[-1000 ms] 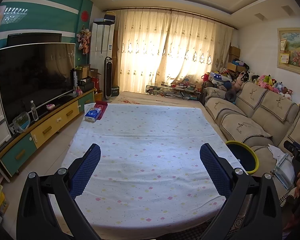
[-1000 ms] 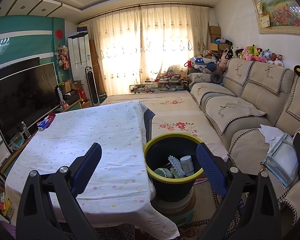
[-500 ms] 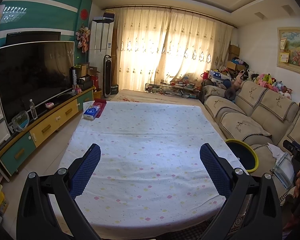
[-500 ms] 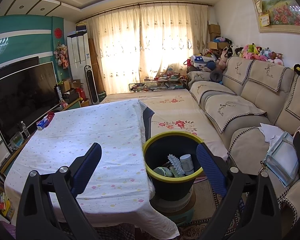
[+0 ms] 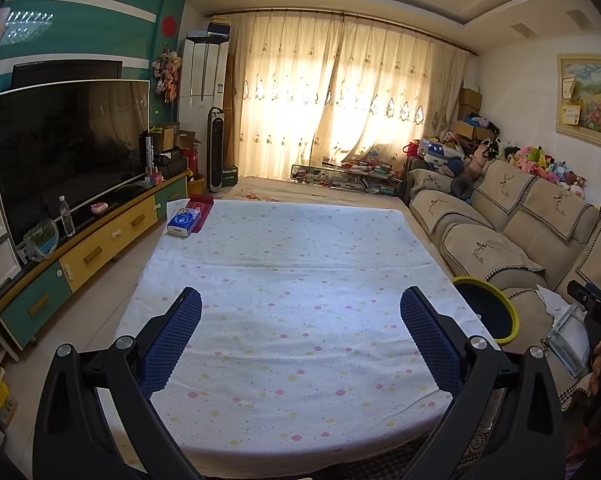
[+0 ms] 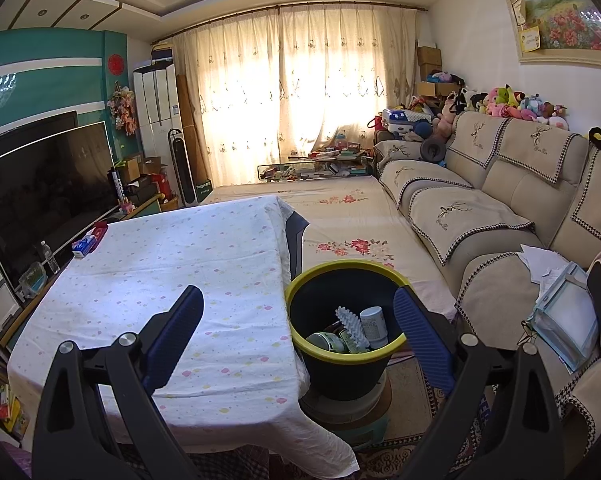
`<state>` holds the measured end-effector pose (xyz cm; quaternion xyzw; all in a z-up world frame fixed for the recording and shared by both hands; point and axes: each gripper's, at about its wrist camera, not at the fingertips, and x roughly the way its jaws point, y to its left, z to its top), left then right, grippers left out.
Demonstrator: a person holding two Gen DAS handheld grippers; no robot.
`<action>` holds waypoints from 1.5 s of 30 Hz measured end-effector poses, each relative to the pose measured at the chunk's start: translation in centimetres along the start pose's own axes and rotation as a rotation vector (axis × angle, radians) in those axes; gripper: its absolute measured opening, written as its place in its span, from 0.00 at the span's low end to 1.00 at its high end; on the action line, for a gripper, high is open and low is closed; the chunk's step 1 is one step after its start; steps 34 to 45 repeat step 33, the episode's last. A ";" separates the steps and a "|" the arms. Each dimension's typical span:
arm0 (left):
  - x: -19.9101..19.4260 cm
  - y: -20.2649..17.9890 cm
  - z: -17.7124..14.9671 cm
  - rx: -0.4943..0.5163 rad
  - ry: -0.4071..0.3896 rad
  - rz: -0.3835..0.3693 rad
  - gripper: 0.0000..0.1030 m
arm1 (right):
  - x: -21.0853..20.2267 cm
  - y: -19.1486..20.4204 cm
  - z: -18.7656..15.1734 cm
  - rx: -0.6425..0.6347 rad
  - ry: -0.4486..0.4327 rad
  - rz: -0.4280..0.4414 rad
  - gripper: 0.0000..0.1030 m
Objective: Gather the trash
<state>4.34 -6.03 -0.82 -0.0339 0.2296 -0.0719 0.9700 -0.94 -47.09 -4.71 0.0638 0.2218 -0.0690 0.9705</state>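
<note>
Beside the near right corner of the desk [image 6: 148, 280] stands the trash bin [image 6: 340, 372], a dark bucket with a yellow-green rim, raised on a low stand so its mouth sits about level with the desk top; that placing looks meant to let things go from the cloth straight in. Inside it lie a white ridged piece [image 6: 350, 322], a pale jar [image 6: 374, 326] and a round greenish lid [image 6: 324, 342].

Both tools hang empty above the near edge. The right gripper [image 6: 298, 312] is spread wide with the bin's rim between its blue pads, holding nothing. The left gripper [image 5: 300, 320] is just as wide open over the flowered tablecloth [image 5: 292, 280], also holding nothing.

Only a blue tissue box [image 5: 183, 222] and a red tray [image 5: 201, 207] remain on the cloth, touching each other at the far left corner, well away from both tools. To my eye neither is trash, so the collecting seems about done.

Along the right runs the sofa [image 6: 500, 216], with papers [image 6: 540, 260] and a clear pouch [image 6: 566, 320] on its near seat. At the left, the television [image 5: 68, 148] on its low cabinet [image 5: 100, 248] leaves a narrow floor aisle. Nothing blocks the path over the cloth.
</note>
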 end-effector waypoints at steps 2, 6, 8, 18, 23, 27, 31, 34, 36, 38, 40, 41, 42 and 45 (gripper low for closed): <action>0.1 0.0 0.0 -0.001 0.002 -0.001 0.95 | 0.0 0.0 0.0 0.000 0.000 0.000 0.89; 0.2 0.1 -0.2 0.000 0.006 -0.001 0.95 | 0.1 0.0 -0.2 -0.001 0.004 -0.001 0.89; 0.3 0.1 -0.1 0.000 0.009 -0.001 0.95 | 0.1 -0.1 -0.2 0.000 0.004 0.000 0.89; 1.0 0.4 -0.4 -0.009 0.026 -0.008 0.95 | 0.1 -0.1 -0.1 0.000 0.005 0.000 0.89; 1.6 0.6 -0.2 -0.012 0.031 -0.020 0.95 | 0.3 -0.2 -0.5 0.000 0.009 0.007 0.89; 3.4 1.3 0.3 -0.016 0.065 0.000 0.95 | 1.2 0.1 -0.5 -0.009 0.019 0.024 0.90; 7.3 3.1 1.0 -0.023 0.124 0.015 0.95 | 3.6 2.1 0.4 -0.049 0.048 0.053 0.91; 9.7 4.1 1.2 -0.030 0.157 0.023 0.95 | 5.5 3.3 0.8 -0.069 0.076 0.075 0.91; 9.7 4.1 1.2 -0.030 0.157 0.023 0.95 | 5.5 3.3 0.8 -0.069 0.076 0.075 0.91; 9.7 4.1 1.2 -0.030 0.157 0.023 0.95 | 5.5 3.3 0.8 -0.069 0.076 0.075 0.91; 9.7 4.1 1.2 -0.030 0.157 0.023 0.95 | 5.5 3.3 0.8 -0.069 0.076 0.075 0.91; 9.7 4.1 1.2 -0.030 0.157 0.023 0.95 | 5.5 3.3 0.8 -0.069 0.076 0.075 0.91; 9.7 4.1 1.2 -0.030 0.157 0.023 0.95 | 5.5 3.3 0.8 -0.069 0.076 0.075 0.91; 9.7 4.1 1.2 -0.030 0.157 0.023 0.95 | 5.5 3.3 0.8 -0.069 0.076 0.075 0.91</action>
